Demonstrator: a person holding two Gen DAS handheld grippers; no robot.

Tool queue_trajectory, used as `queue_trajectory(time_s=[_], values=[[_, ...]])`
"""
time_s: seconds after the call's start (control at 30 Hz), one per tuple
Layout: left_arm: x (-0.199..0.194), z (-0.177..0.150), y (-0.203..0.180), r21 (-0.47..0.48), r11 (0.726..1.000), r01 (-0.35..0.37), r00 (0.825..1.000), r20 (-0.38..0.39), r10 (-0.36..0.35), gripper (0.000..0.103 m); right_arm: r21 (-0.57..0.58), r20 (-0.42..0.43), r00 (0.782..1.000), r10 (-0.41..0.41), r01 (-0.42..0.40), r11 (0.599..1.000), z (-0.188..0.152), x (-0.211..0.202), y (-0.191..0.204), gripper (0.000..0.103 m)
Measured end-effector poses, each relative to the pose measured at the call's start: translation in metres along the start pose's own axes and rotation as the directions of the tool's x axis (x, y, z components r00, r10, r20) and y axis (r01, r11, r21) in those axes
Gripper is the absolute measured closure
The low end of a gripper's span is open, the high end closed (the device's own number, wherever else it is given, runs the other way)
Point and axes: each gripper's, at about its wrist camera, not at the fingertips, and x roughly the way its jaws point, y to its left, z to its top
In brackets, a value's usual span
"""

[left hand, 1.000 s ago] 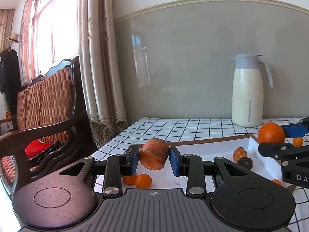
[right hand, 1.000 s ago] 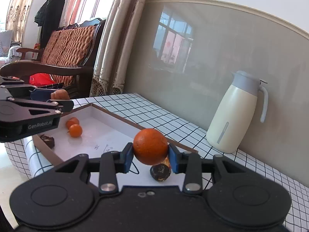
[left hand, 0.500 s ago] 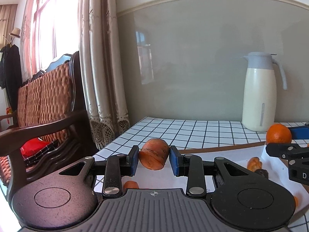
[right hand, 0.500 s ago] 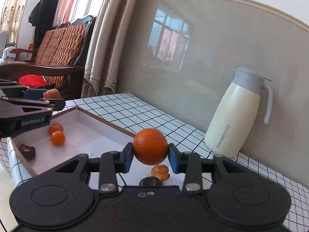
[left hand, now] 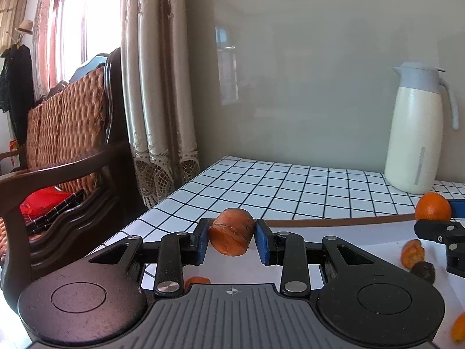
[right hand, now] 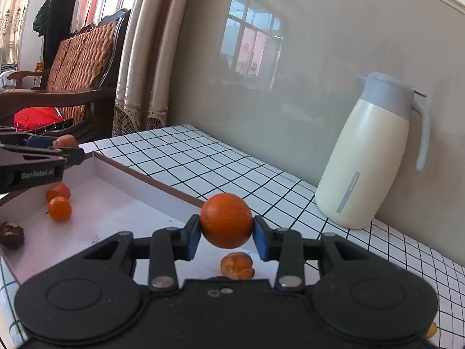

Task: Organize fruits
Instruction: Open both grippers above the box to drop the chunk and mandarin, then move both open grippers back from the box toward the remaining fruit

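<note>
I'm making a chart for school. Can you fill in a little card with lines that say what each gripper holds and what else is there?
left gripper: shut on carrot piece
right gripper: shut on orange
tray: white, brown rim, on the checked table
in tray: two small oranges, dark fruit, lumpy orange fruit
jug: cream, grey lid, upright by the wall

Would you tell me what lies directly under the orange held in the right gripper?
Under the orange, the white tray floor holds a lumpy orange fruit piece. Something dark just nearer the camera is mostly covered by the right gripper body.
</note>
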Motion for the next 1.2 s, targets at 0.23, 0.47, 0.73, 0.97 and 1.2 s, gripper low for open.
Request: queue_trajectory(time_s=[0.23, 0.47, 0.73, 0.97, 1.2], values=[[0.018, -0.001, 0.001, -0.01, 1.0, -0.011, 0.999, -0.032, 0.011, 0.069, 0.014, -0.027, 1.0, 0.008, -0.007, 1.0, 0.002, 0.016, -0.006, 0.073], [-0.001, -0.002, 0.001, -0.042, 0.995, -0.089, 0.99, 0.106, 0.093, 0.0, 0.033, 0.06, 0.993, -0.104, 0.103, 0.994, -0.003, 0.012, -0.017, 0.006], [-0.006, -0.003, 0.008, -0.071, 0.993, -0.091, 0.989, 0.112, 0.099, 0.0, 0.079, 0.054, 0.994, -0.098, 0.094, 0.992, -0.002, 0.009, -0.026, 0.007], [-0.008, -0.004, 0.005, -0.048, 0.995, -0.085, 0.99, 0.104, 0.09, 0.0, 0.083, 0.053, 0.994, -0.099, 0.095, 0.992, -0.002, 0.007, -0.027, 0.008], [-0.012, -0.005, 0.001, -0.034, 0.996, -0.08, 0.991, 0.102, 0.084, 0.0, 0.094, 0.064, 0.992, -0.107, 0.101, 0.99, -0.001, 0.0, -0.029, 0.008]])
